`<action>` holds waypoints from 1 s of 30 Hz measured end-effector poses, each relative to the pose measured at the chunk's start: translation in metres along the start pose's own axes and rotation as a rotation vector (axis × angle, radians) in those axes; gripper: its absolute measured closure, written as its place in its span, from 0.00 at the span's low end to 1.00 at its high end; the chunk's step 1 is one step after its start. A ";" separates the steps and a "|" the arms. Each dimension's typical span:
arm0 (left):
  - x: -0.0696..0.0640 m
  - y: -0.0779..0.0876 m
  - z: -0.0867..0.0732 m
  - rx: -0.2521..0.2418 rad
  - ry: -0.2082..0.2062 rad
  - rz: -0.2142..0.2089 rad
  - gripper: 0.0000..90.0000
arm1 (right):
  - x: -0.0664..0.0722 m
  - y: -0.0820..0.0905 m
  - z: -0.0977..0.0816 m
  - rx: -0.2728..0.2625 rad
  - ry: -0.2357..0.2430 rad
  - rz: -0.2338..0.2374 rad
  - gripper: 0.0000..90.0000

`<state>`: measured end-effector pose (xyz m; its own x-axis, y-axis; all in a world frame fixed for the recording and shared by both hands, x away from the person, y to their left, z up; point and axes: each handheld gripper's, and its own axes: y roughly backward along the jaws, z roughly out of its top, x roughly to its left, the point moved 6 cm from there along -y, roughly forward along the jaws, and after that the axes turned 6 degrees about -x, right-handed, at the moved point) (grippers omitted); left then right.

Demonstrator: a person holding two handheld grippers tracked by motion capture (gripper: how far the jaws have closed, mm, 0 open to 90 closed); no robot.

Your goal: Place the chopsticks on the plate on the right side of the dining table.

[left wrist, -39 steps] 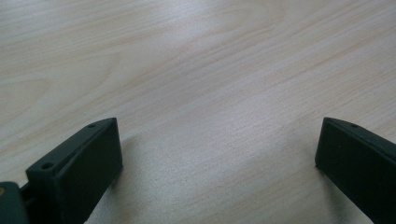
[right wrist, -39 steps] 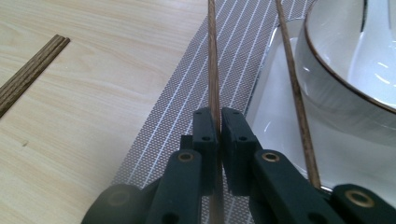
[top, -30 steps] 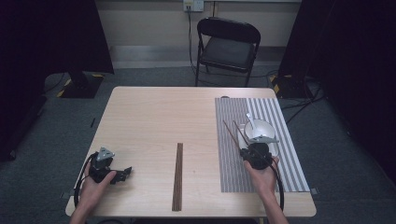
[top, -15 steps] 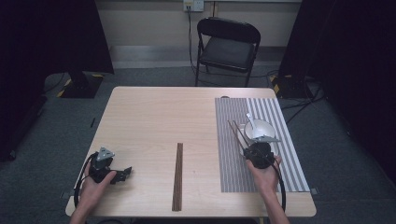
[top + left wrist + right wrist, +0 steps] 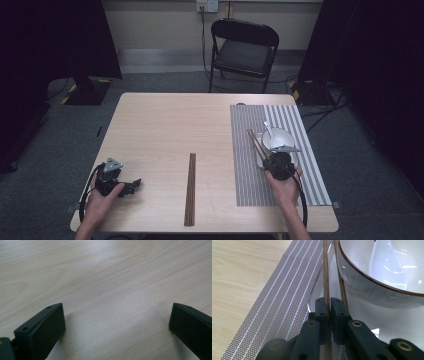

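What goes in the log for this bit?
right gripper: shut on chopstick | bowl: beside it, on striped mat | left gripper: open, over bare table

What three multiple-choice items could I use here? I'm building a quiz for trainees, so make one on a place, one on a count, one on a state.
1. Where does the white bowl stand?
A. on the striped placemat
B. on the bare wood at the table's left
C. on the chair

2. How many chopsticks pass beside the bowl in the right gripper view?
A. one
B. two
C. four

3. How is the left claw?
A. shut on a spoon
B. shut on nothing
C. open over bare table

Answers:
1 A, as the high view shows the bowl within the placemat's stripes.
2 B, as two brown chopsticks run up past the bowl's rim.
3 C, as its jaws stand wide apart with wood grain between.
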<state>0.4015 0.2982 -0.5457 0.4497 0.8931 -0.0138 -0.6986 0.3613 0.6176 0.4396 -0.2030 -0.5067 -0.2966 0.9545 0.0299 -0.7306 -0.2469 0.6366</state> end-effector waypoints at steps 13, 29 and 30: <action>0.000 0.000 0.000 0.000 0.000 0.000 0.00 | -0.001 -0.006 0.000 0.002 0.013 -0.016 0.94; 0.000 0.000 0.000 0.000 0.000 0.000 0.00 | -0.004 -0.004 -0.002 0.006 0.007 -0.040 0.91; 0.000 0.000 0.000 0.000 0.000 0.000 0.00 | -0.004 -0.003 -0.002 0.005 0.003 -0.041 0.89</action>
<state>0.4015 0.2982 -0.5457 0.4494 0.8932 -0.0134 -0.6987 0.3608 0.6177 0.4418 -0.2065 -0.5109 -0.2687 0.9632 0.0017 -0.7390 -0.2072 0.6410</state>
